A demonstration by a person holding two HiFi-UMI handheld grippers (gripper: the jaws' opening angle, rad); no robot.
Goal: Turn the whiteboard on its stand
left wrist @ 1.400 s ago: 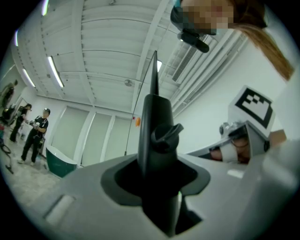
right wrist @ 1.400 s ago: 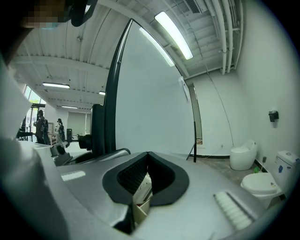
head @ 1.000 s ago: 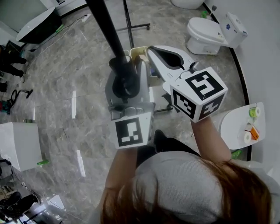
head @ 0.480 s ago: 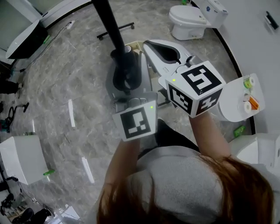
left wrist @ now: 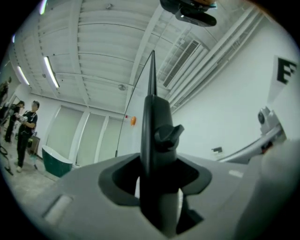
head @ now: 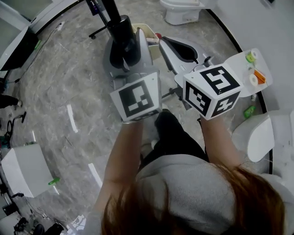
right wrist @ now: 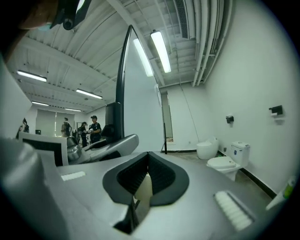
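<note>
Black stand pole [left wrist: 153, 136] loose between the left gripper's [left wrist: 157, 190] just-opening jaws

Floor [head: 87, 92] is glossy grey marble-look tile; a white toilet [head: 181, 11], a white box [head: 25, 172] and the stand's black foot [head: 98, 31] sit on it.

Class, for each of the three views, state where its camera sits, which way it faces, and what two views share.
Head view: on the person's head, facing steeply down; shows hair, forearms, left gripper and right gripper.
Left gripper view: rides that gripper, angled up towards the ceiling; its fingers, which have just been opening, flank the pole.
Right gripper view: rides that gripper, facing roughly level at the whiteboard; its fingers are together, empty.
Shared: head and left gripper views both show that pole.
</note>
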